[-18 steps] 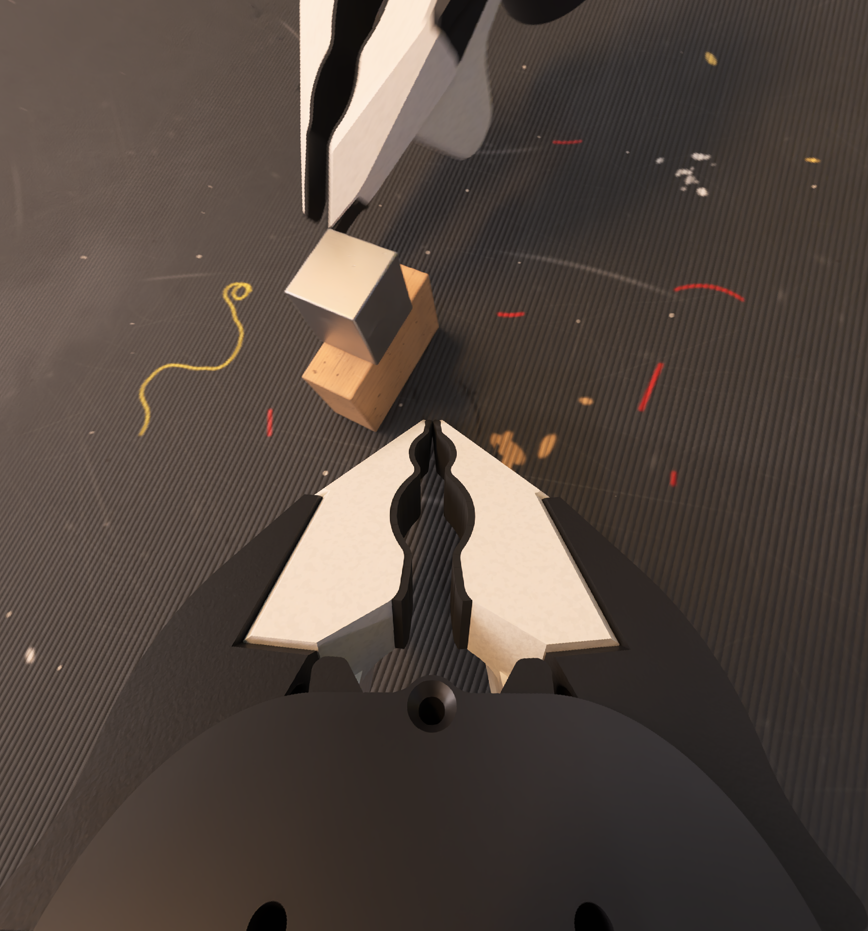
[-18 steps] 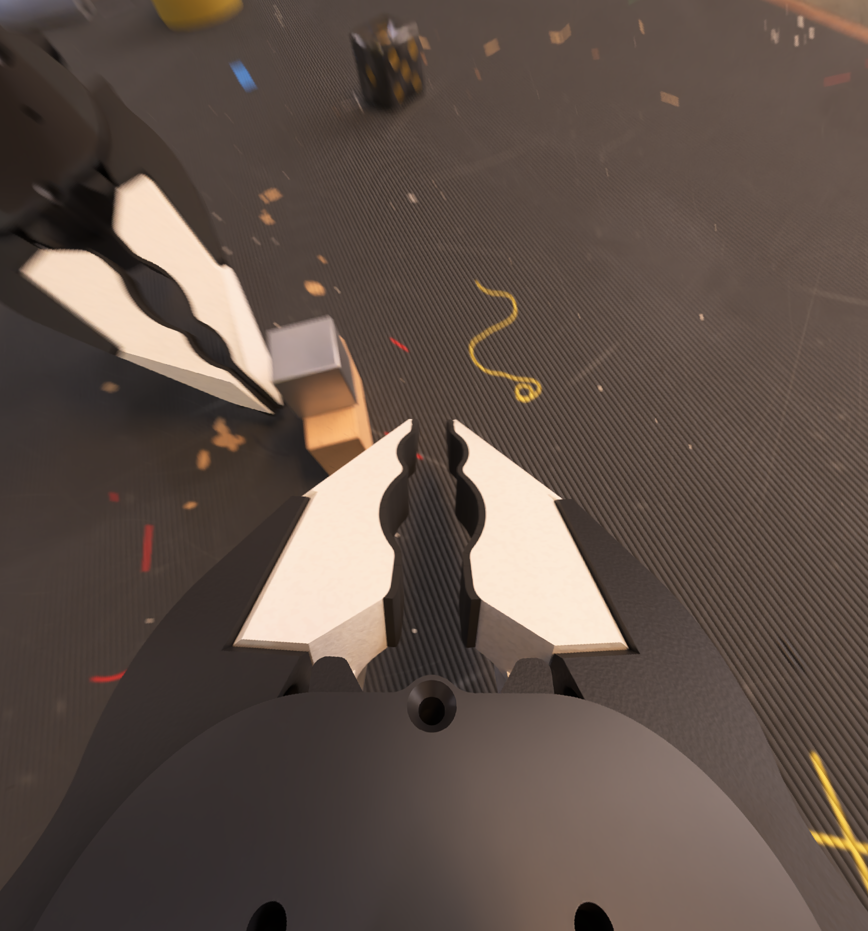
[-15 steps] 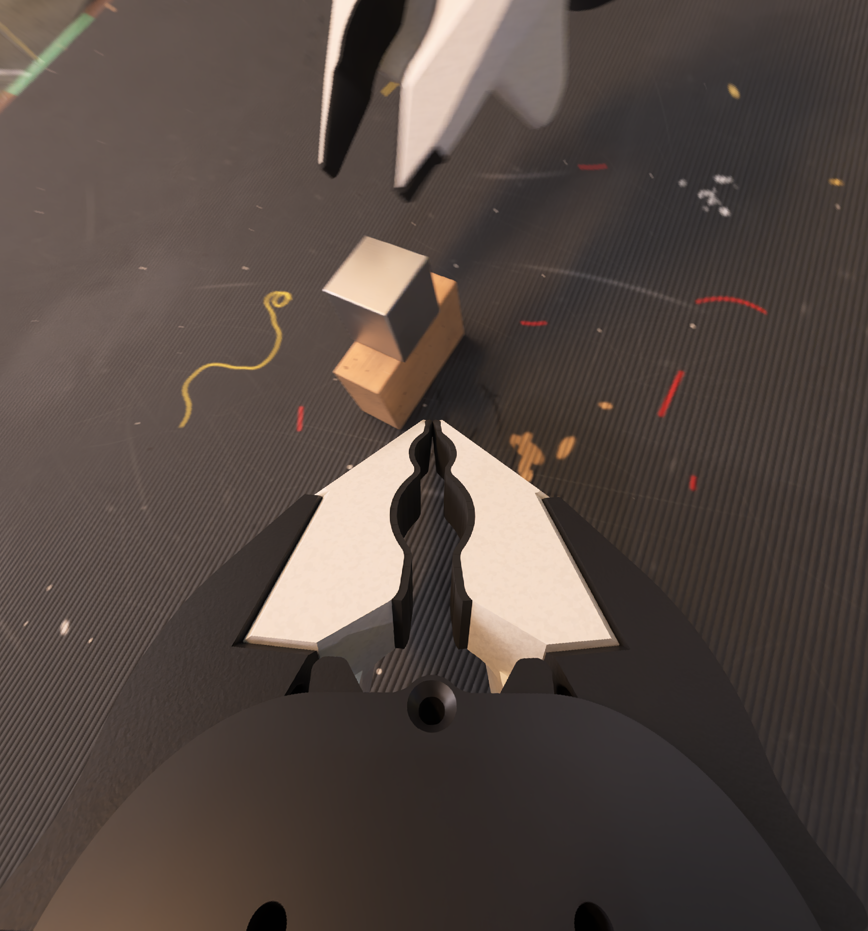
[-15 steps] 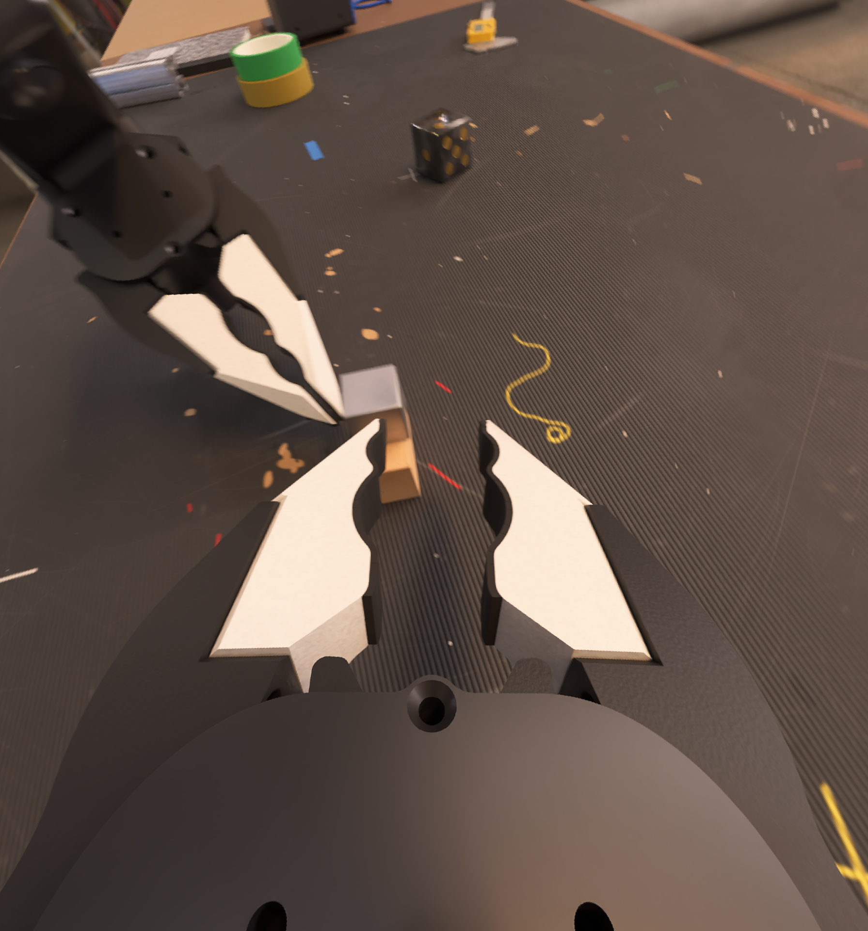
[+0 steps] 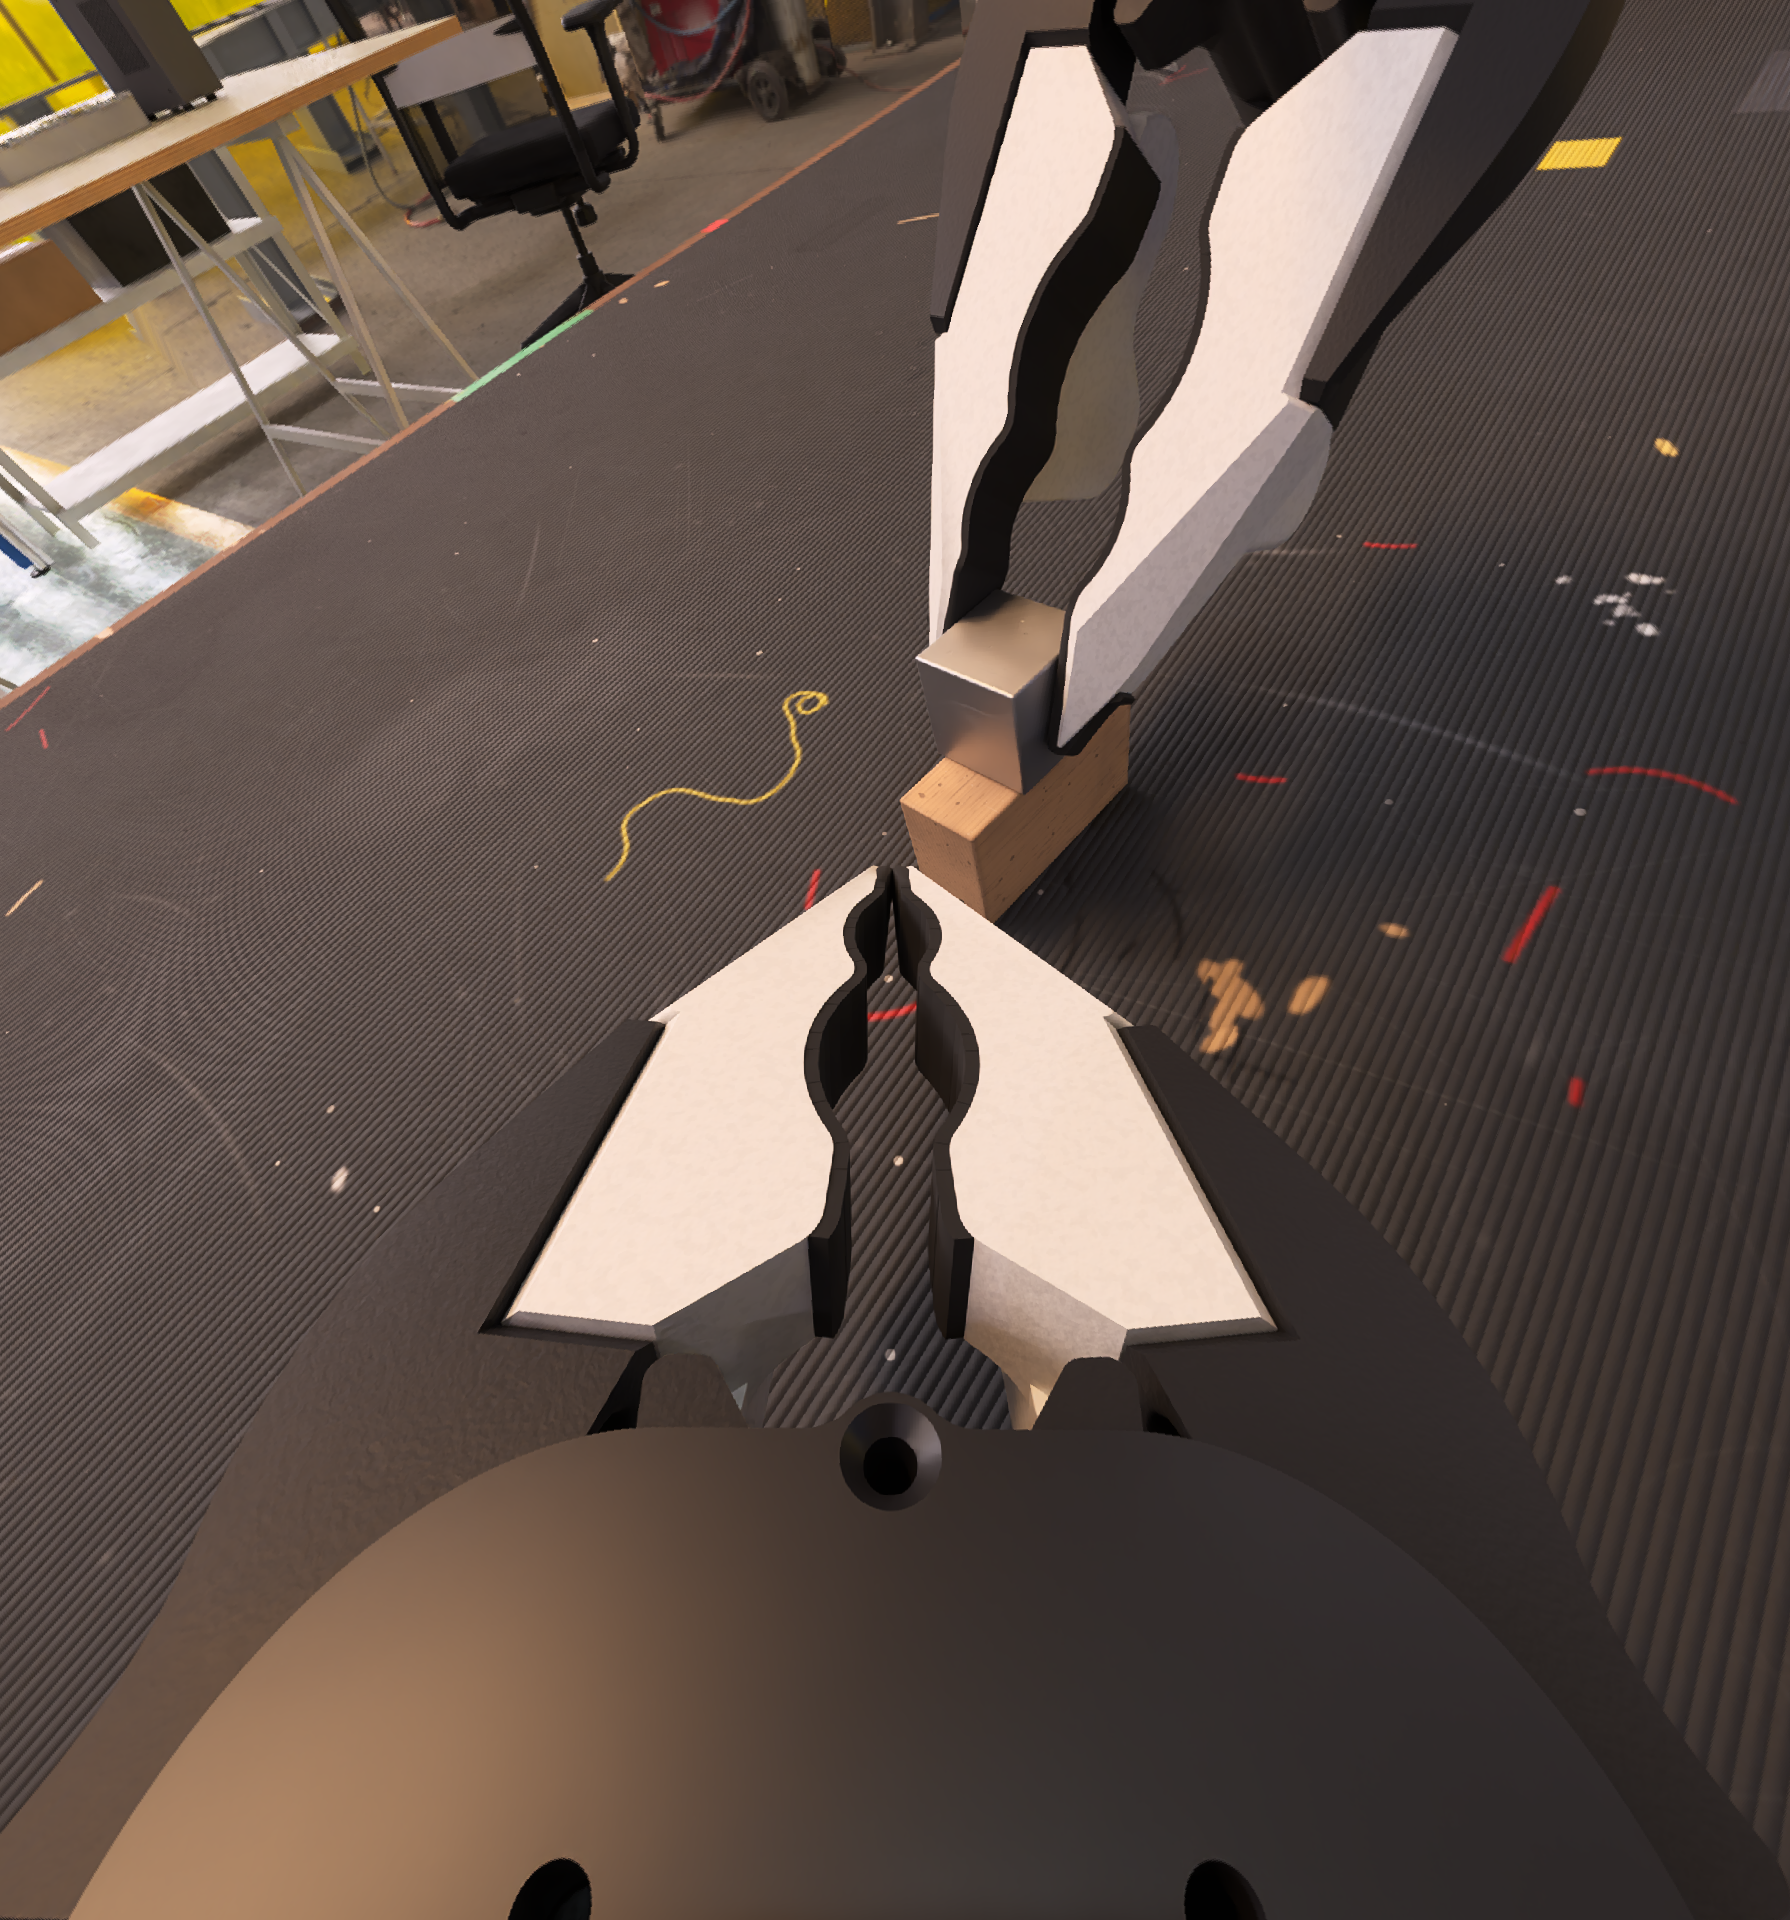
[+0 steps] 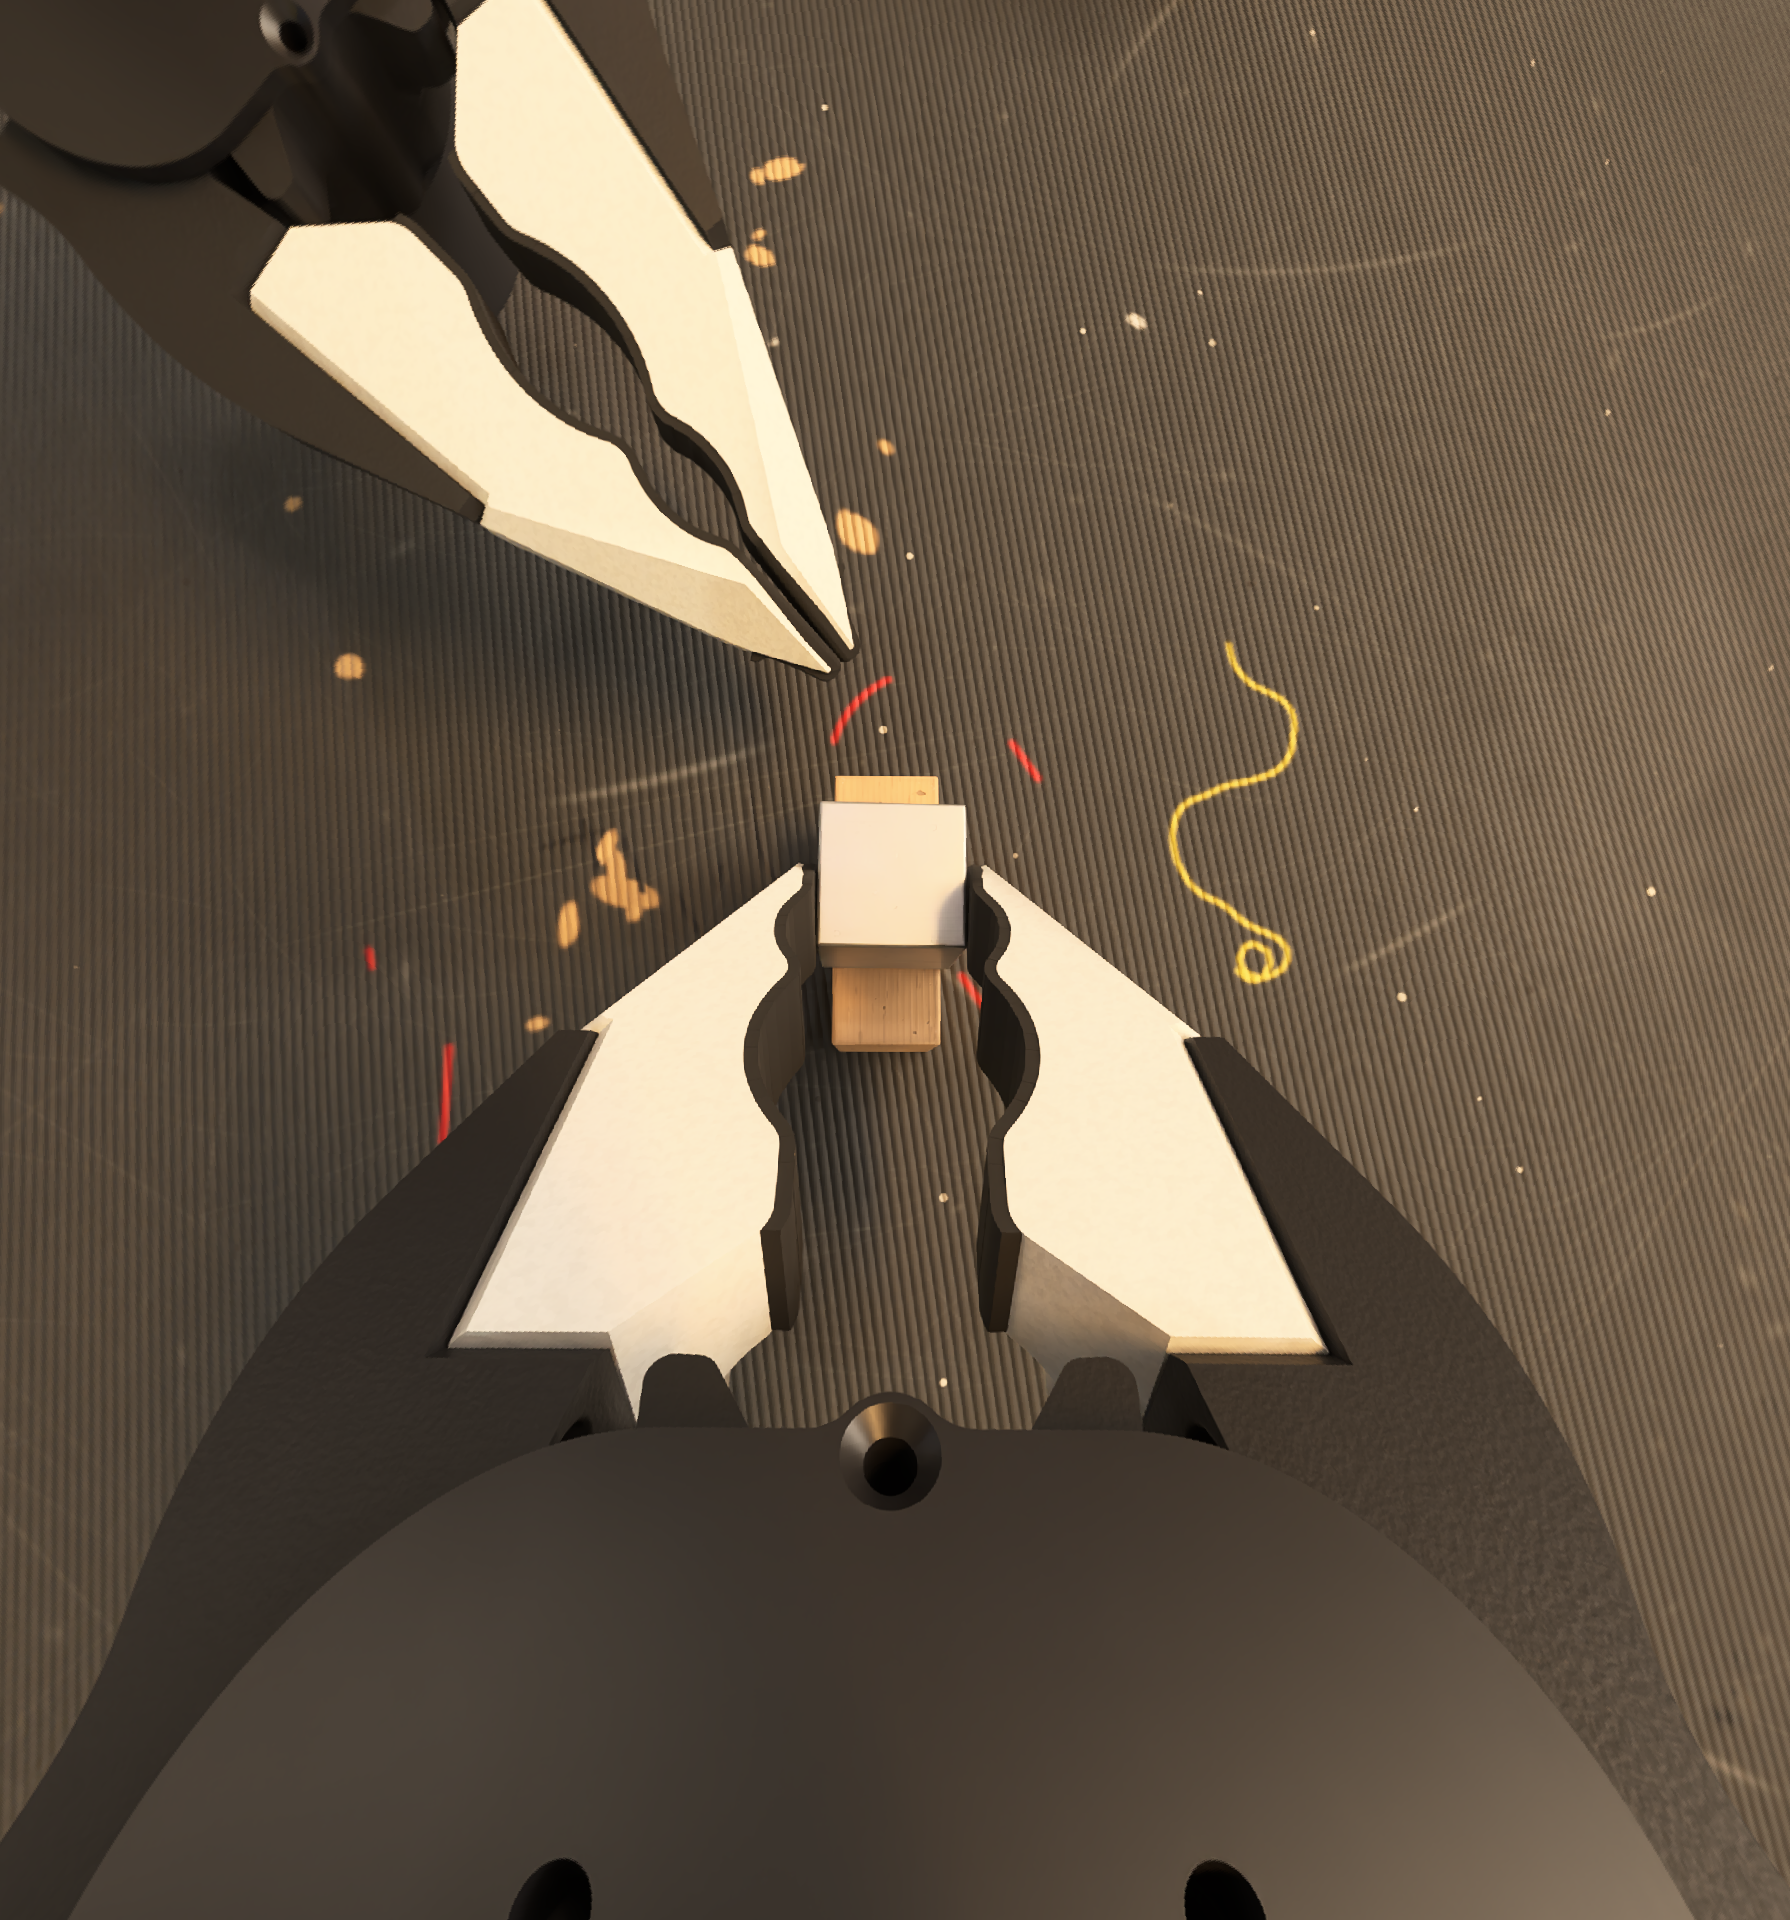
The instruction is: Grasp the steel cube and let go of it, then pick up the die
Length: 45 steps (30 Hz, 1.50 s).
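Note:
The steel cube (image 6: 889, 899) sits on top of a wooden block (image 6: 886, 1013) on the dark mat. My right gripper (image 6: 891, 878) points down over it, with one fingertip against each side of the cube, shut on it. In the left wrist view the cube (image 5: 979, 681) still rests on the wooden block (image 5: 1016, 831), with the right gripper (image 5: 1010, 675) coming down from above. My left gripper (image 5: 891, 875) is shut and empty, its tips just short of the block's near end; it also shows in the right wrist view (image 6: 839, 657). The die is not in view.
A yellow squiggle mark (image 5: 725, 790) lies on the mat left of the block. The table's edge (image 5: 351, 462) runs diagonally at the far left, with an office chair (image 5: 538, 156) and trestle tables beyond it. Red and tan flecks dot the mat.
My right gripper has come down over the steel cube and narrowed its fingers onto the cube's sides. My left gripper stays shut near the block, its view now tilted up.

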{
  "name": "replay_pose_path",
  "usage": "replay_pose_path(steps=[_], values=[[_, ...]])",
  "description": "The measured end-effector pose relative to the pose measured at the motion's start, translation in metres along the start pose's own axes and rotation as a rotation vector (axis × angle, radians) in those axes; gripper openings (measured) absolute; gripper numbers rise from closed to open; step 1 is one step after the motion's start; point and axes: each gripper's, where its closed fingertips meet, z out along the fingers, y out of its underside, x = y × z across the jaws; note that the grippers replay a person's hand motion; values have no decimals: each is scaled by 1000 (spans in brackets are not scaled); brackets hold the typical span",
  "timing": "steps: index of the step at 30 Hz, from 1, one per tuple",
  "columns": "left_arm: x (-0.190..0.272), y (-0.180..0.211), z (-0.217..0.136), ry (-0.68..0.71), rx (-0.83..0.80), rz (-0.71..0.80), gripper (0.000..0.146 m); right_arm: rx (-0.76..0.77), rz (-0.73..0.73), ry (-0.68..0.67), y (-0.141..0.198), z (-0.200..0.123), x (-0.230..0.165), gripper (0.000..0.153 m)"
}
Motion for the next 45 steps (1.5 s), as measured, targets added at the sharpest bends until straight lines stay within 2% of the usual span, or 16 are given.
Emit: replay_pose_path(steps=[5,17,20,24,27,29,33,38,41,45], values=[[-1,0,1,-5,1,0,0,-9,52,-16,0,-1,0,28],[1,3,4,-2,-25,12,0,-27,12,10,0,-1,-3,28],[2,2,4,-4,-14,21,0,85,22,1,-14,-11,-5,35],[4,-17,-8,-12,99,21,0,308,35,82,-43,-42,3,43],[6,-45,-35,-54,244,44,0,428,41,114,-75,-59,7,39],[1,-63,-62,-126,320,81,0,405,21,133,-95,-58,11,37],[-42,-79,-124,-420,346,134,0,290,-70,85,-146,-29,16,36],[-118,-42,-193,-682,207,28,0,67,-217,50,-201,39,30,36],[-153,-10,-228,-777,172,-97,0,-80,-372,28,-222,88,38,37],[-177,19,-255,-799,181,-219,0,-337,-610,-2,-229,150,55,44]])
